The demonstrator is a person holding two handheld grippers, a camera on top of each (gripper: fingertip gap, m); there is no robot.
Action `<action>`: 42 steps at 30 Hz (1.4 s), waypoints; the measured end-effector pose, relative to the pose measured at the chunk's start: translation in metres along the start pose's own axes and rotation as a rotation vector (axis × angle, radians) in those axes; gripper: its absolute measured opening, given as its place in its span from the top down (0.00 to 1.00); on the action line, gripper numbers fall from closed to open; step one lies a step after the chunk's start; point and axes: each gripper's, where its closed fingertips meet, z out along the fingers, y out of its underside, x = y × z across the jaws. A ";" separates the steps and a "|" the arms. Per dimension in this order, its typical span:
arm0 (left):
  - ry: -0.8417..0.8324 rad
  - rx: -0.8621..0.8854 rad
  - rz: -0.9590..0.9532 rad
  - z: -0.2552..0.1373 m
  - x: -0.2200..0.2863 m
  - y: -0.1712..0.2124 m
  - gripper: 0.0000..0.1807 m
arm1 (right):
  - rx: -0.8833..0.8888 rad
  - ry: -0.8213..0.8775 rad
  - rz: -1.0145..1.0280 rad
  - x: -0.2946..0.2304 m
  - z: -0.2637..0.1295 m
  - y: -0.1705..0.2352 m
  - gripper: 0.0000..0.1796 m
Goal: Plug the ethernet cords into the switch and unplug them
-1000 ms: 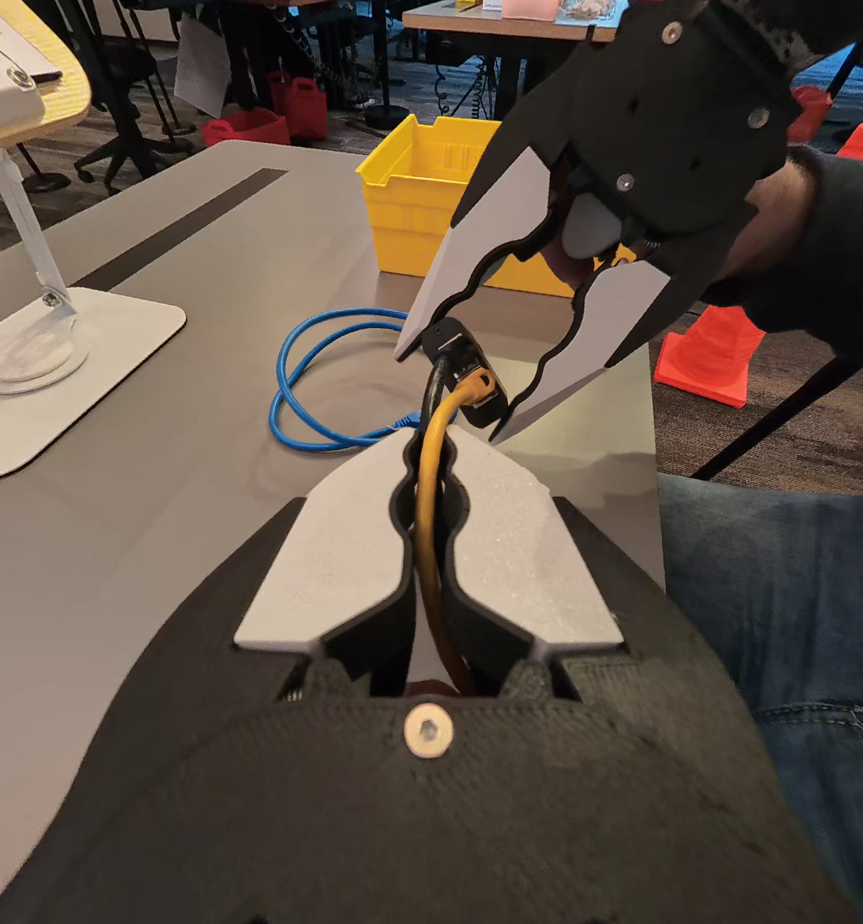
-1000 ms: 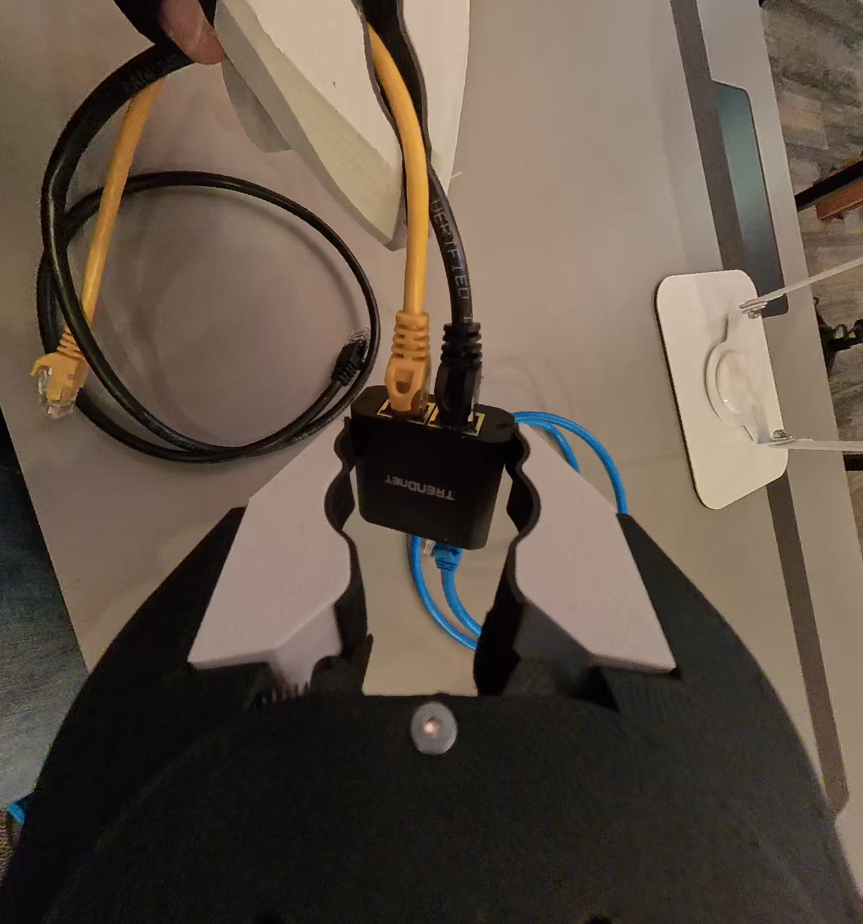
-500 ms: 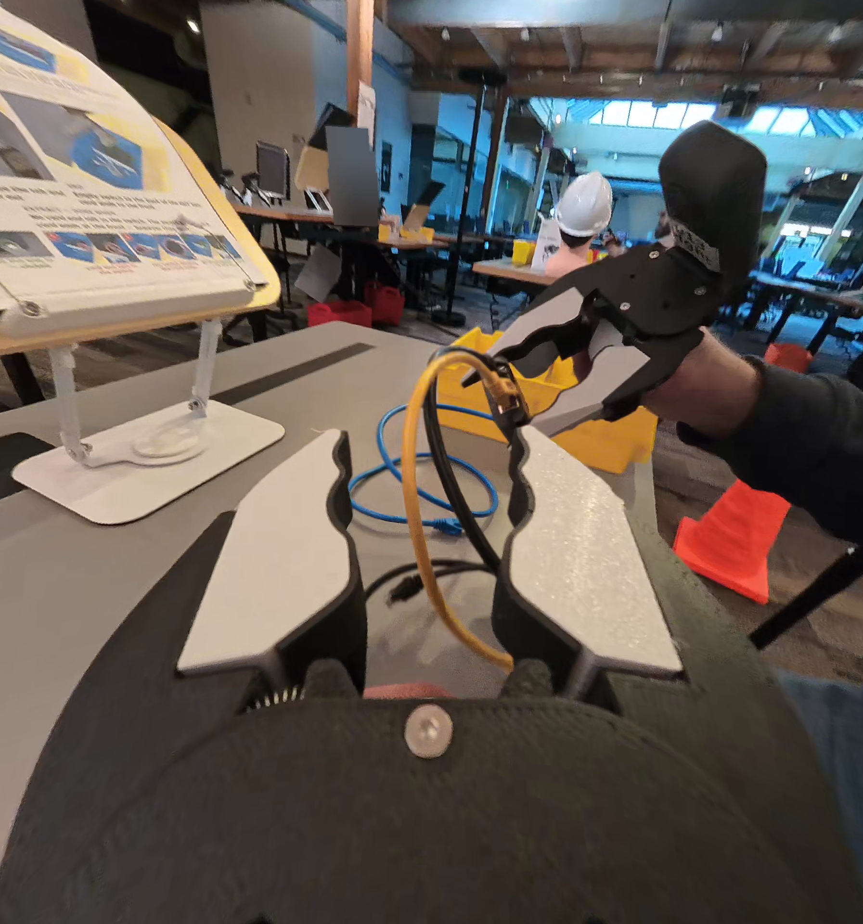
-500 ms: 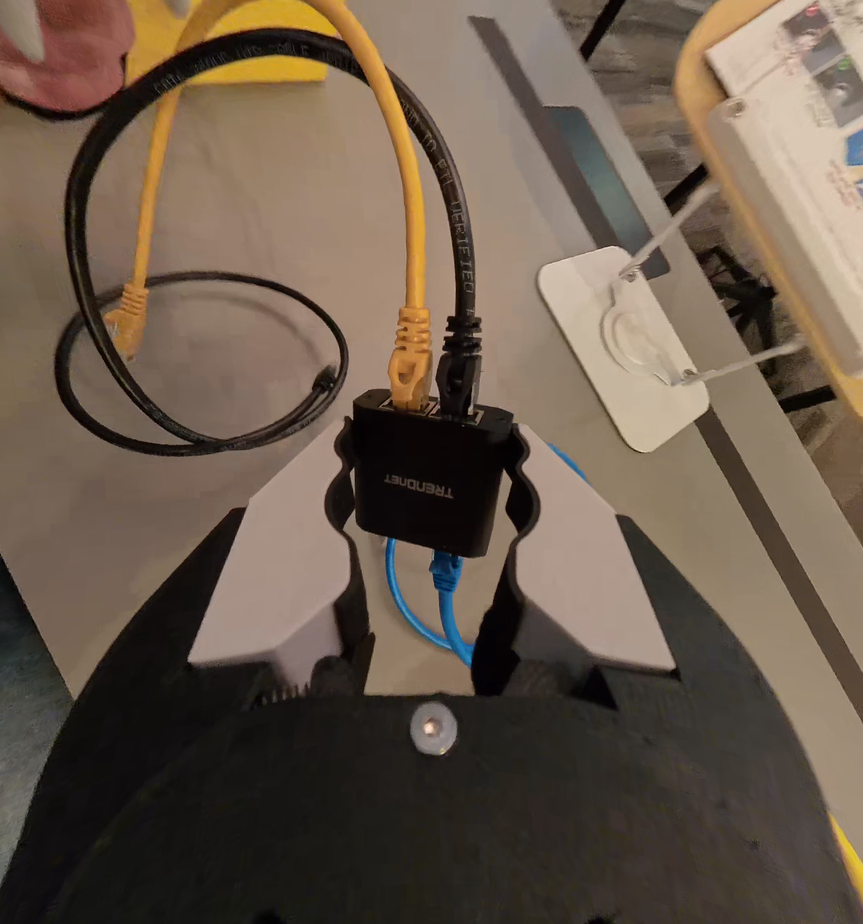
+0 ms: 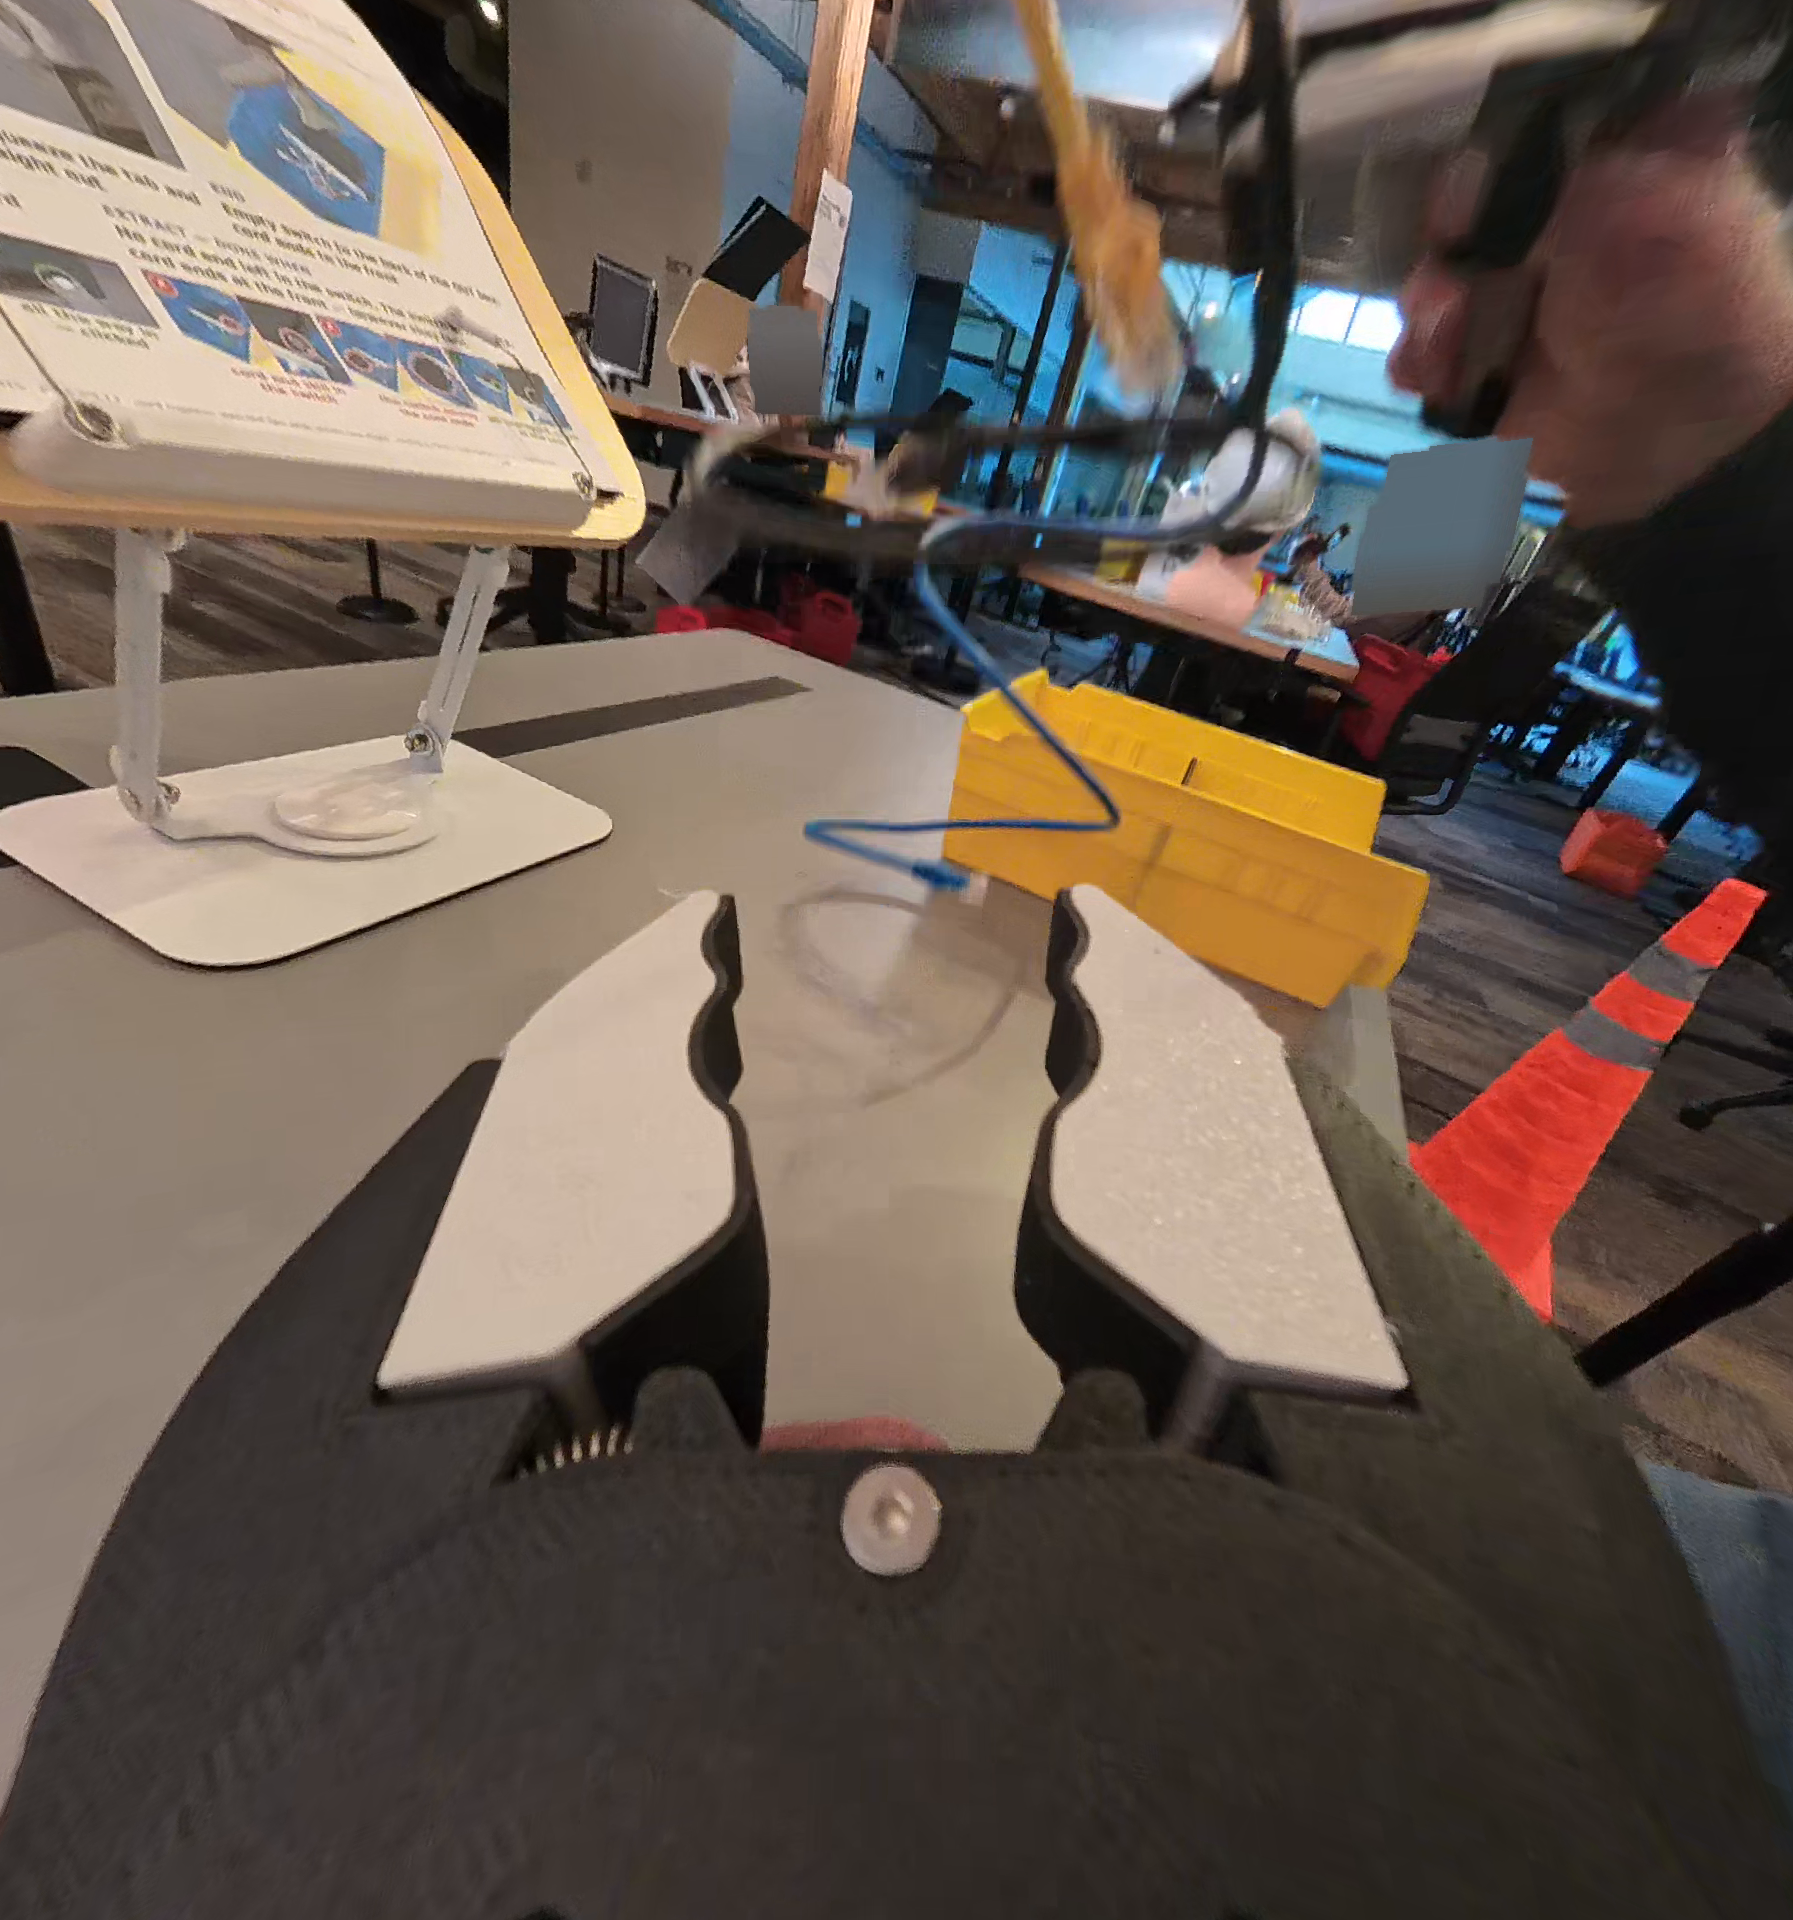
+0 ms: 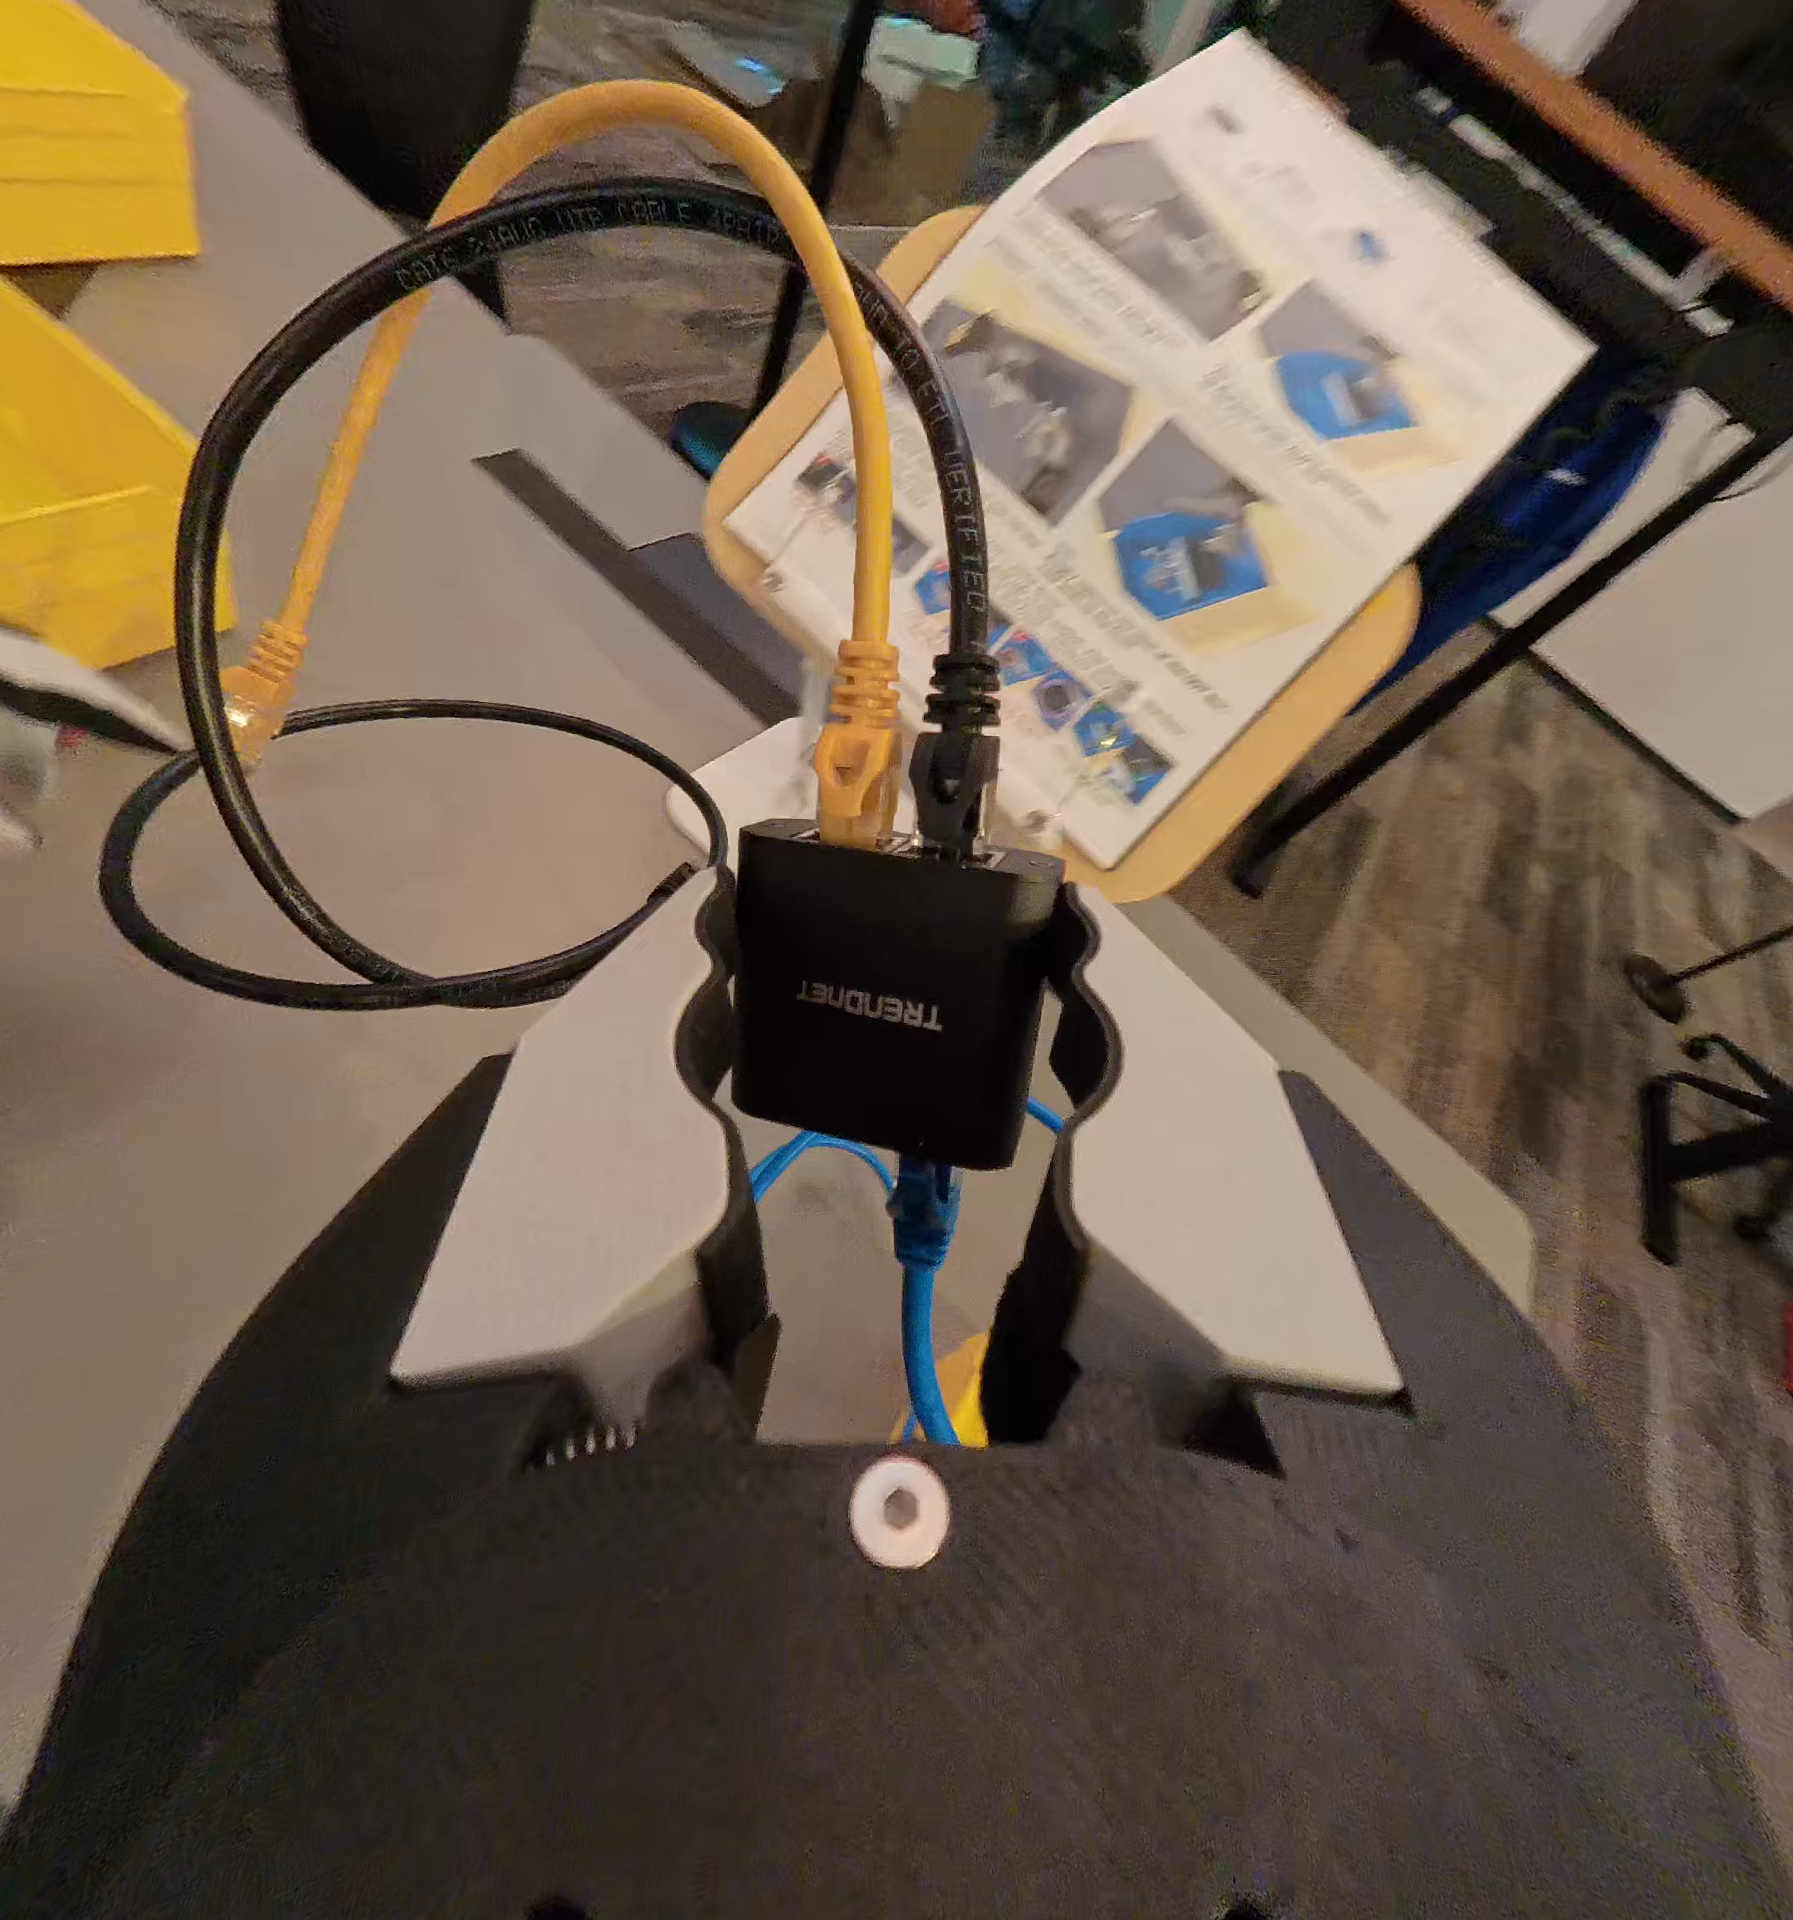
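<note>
My right gripper (image 6: pixel 897 904) is shut on a small black switch (image 6: pixel 887 997) and holds it high above the grey table (image 6: pixel 404 831). A yellow cord (image 6: pixel 850 436) and a black cord (image 6: pixel 954 499) are plugged into its far side and arc over to hang at the left. A blue cord (image 6: pixel 918 1247) is plugged into its near side. My left gripper (image 5: pixel 887 914) is open and empty, low over the table (image 5: pixel 196 1091). In the left wrist view the yellow cord (image 5: pixel 1105 218), black cord (image 5: pixel 1256 260) and blue cord (image 5: pixel 1017 727) dangle, blurred, from the raised hand at the top right.
A yellow bin (image 5: pixel 1183 831) sits at the table's far right edge. A white stand (image 5: pixel 300 831) carries an instruction board (image 5: pixel 248 312) at the left; the board also shows in the right wrist view (image 6: pixel 1131 499). An orange cone (image 5: pixel 1578 1101) stands on the floor to the right. Left tips to right tips: about 30 cm.
My left gripper opened and let go of the yellow and black cords. My right gripper lifted the switch higher, pulling all three cords up off the table.
</note>
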 end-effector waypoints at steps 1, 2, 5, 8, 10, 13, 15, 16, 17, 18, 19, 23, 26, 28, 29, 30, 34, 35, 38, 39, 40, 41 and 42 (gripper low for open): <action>0.001 -0.016 0.006 0.002 0.000 0.004 0.69 | 0.011 0.022 0.008 0.011 -0.006 -0.008 0.67; 0.005 -0.025 0.010 0.004 0.001 0.006 0.69 | 0.022 0.036 0.024 0.022 -0.011 -0.016 0.67; 0.015 -0.036 0.003 0.008 0.003 0.011 0.69 | 0.040 0.092 0.046 0.052 -0.030 -0.032 0.67; 0.015 -0.049 0.000 0.011 0.002 0.016 0.69 | 0.065 0.141 0.076 0.079 -0.047 -0.040 0.67; 0.014 -0.057 -0.002 0.012 0.002 0.018 0.69 | 0.074 0.170 0.098 0.093 -0.056 -0.038 0.67; 0.007 -0.078 -0.006 0.014 -0.001 0.025 0.68 | 0.047 0.229 0.134 0.112 -0.064 -0.018 0.67; 0.008 -0.083 -0.014 0.015 -0.001 0.027 0.68 | 0.002 0.265 0.161 0.121 -0.063 0.008 0.67; 0.008 -0.087 -0.014 0.016 -0.001 0.028 0.68 | -0.021 0.276 0.172 0.123 -0.059 0.023 0.67; 0.006 -0.094 -0.013 0.017 -0.001 0.030 0.68 | -0.038 0.282 0.188 0.125 -0.055 0.038 0.67; 0.006 -0.101 -0.010 0.018 -0.001 0.031 0.68 | -0.051 0.279 0.209 0.126 -0.050 0.053 0.67; 0.005 -0.107 -0.008 0.018 -0.001 0.033 0.68 | -0.064 0.276 0.234 0.127 -0.046 0.069 0.67; 0.003 -0.122 -0.007 0.020 -0.001 0.038 0.68 | -0.033 0.234 0.365 0.130 -0.033 0.116 0.67; 0.003 -0.128 -0.011 0.022 -0.002 0.040 0.68 | 0.075 0.181 0.494 0.134 -0.034 0.127 0.67; 0.003 -0.137 -0.012 0.025 -0.001 0.043 0.68 | 0.150 0.165 0.547 0.141 -0.038 0.127 0.67; 0.004 -0.142 -0.012 0.026 -0.001 0.044 0.68 | 0.170 0.156 0.561 0.143 -0.040 0.126 0.67; 0.006 -0.148 -0.013 0.027 -0.001 0.046 0.68 | 0.221 0.125 0.575 0.143 -0.041 0.120 0.67; 0.008 -0.167 -0.008 0.033 0.001 0.051 0.68 | 0.440 0.031 0.627 0.148 -0.053 0.084 0.67; 0.007 -0.169 -0.006 0.033 0.001 0.052 0.68 | 0.486 0.016 0.627 0.149 -0.057 0.073 0.68; 0.005 -0.176 -0.011 0.035 -0.001 0.055 0.68 | 0.595 0.002 0.626 0.155 -0.070 0.052 0.67; 0.006 -0.176 -0.014 0.035 -0.001 0.055 0.68 | 0.626 -0.020 0.629 0.155 -0.072 0.048 0.67; 0.007 -0.179 -0.014 0.036 -0.001 0.056 0.68 | 0.662 -0.047 0.623 0.155 -0.075 0.045 0.67; 0.008 -0.183 -0.013 0.037 -0.001 0.057 0.68 | 0.720 -0.079 0.628 0.155 -0.081 0.041 0.67; 0.009 -0.185 -0.013 0.038 0.000 0.059 0.68 | 0.782 -0.119 0.645 0.154 -0.087 0.038 0.68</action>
